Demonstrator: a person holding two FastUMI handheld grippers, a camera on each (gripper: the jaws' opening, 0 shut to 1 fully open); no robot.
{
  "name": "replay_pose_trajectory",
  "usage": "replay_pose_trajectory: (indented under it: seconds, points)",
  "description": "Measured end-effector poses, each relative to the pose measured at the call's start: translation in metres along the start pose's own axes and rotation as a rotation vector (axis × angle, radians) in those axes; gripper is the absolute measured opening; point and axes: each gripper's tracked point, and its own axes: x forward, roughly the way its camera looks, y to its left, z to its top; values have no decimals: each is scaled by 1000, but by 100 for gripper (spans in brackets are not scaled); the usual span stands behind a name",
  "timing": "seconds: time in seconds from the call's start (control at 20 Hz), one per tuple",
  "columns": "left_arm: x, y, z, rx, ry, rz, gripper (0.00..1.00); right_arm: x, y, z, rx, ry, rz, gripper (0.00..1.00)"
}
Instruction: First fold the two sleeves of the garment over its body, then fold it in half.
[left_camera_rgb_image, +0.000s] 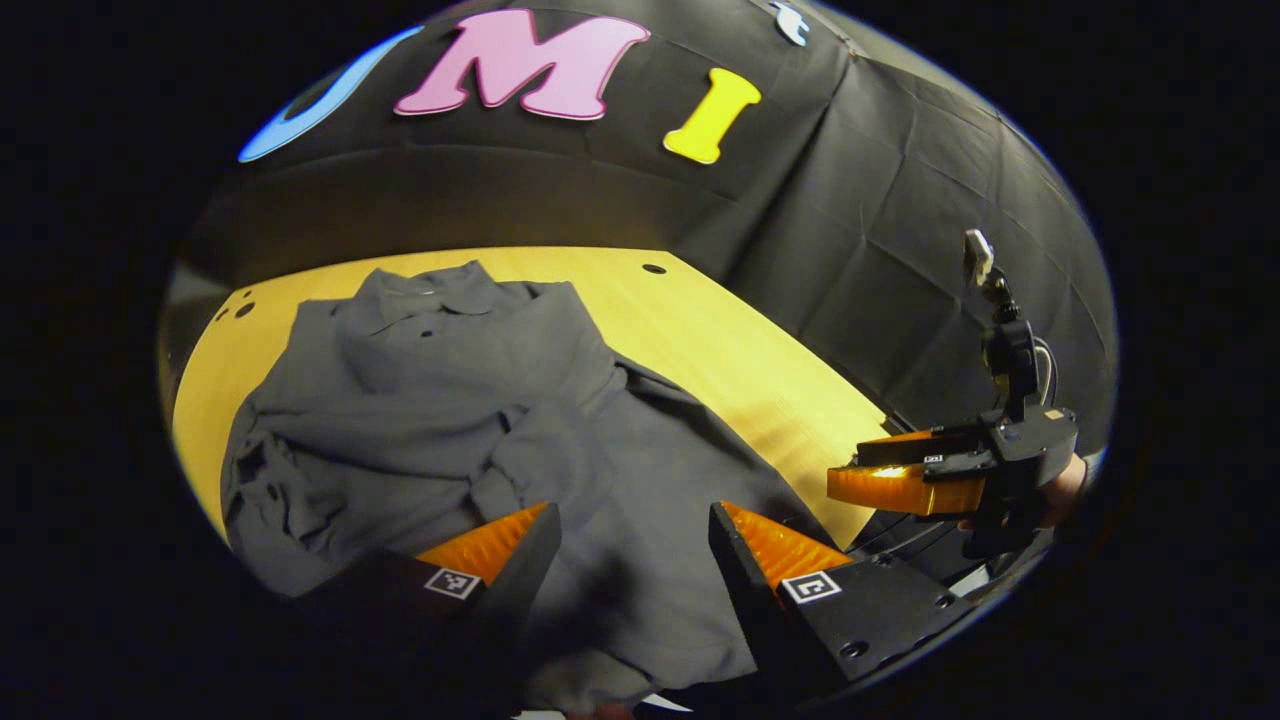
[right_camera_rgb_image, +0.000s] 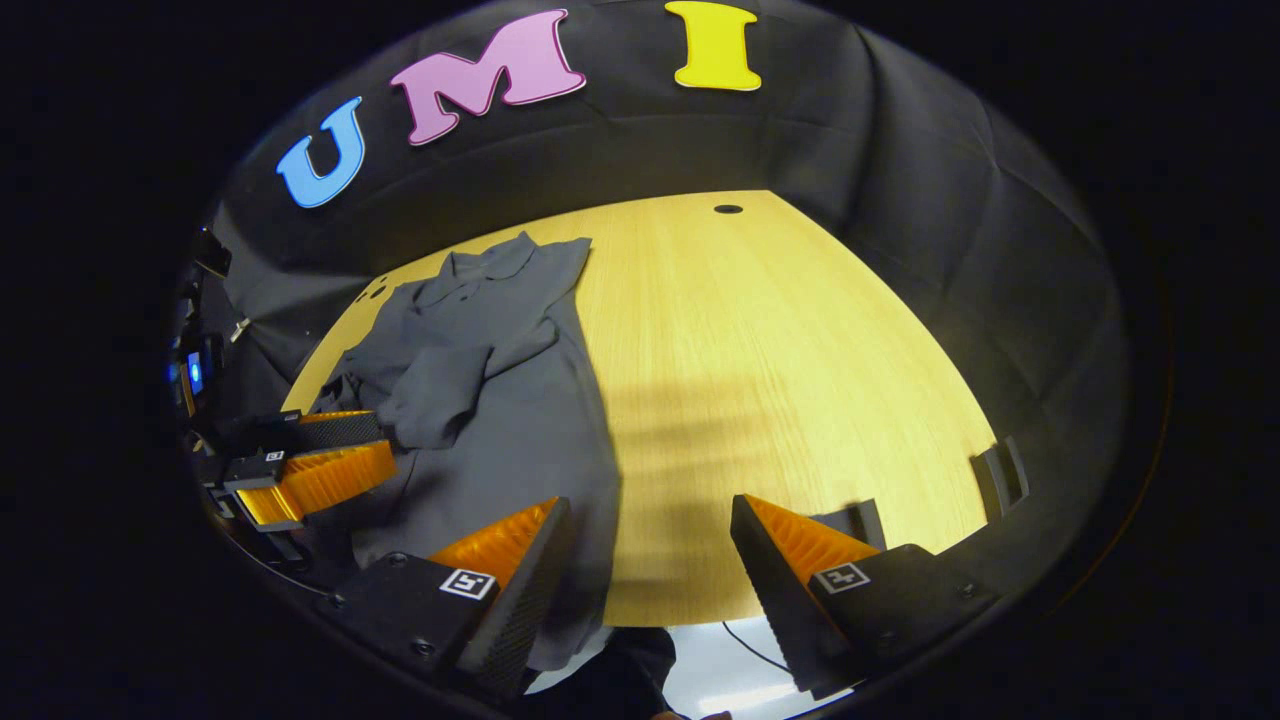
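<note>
Grey shirt (left_camera_rgb_image: 450, 420) sleeves-folded on wooden table (right_camera_rgb_image: 780, 350); left claw (left_camera_rgb_image: 630, 545), right claw (right_camera_rgb_image: 645, 540) both released, above hem.

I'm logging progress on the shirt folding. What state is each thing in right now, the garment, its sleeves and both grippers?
Grey collared shirt: lying on the wooden table, collar at the far end, not yet folded in half.
Sleeves: folded across the shirt's body, rumpled.
Left gripper: open, above the shirt's near end, holding nothing.
Right gripper: open, at the shirt's edge, over the bare table, holding nothing.
</note>
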Motion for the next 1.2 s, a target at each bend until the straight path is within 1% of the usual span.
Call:
replay_pose_trajectory:
  seconds: [0.2,0.4,0.5,0.65,0.8,0.85,0.9,1.0,1.2]
  points:
    - [-43,34,-20,-44,-5,96,94,-3,13,-20,-14,42,29,99]
    - [-90,85,-53,-77,27,226,94,-6,27,-37,-43,81,51,99]
    - [-110,107,-70,-96,49,276,94,-6,32,-43,-53,90,56,99]
    - [-137,138,-93,-124,77,345,96,-4,34,-51,-66,109,50,99]
    - [-161,171,-111,-146,98,432,96,-3,34,-56,-59,123,41,99]
    - [-168,181,-116,-161,103,456,100,-2,35,-57,-56,128,39,99]
    - [-176,192,-120,-170,107,486,96,-2,36,-59,-58,131,35,99]
    - [-190,215,-130,-185,119,546,96,-1,35,-63,-66,140,24,99]
    - [-209,245,-149,-218,150,610,96,5,42,-69,-64,153,19,99]
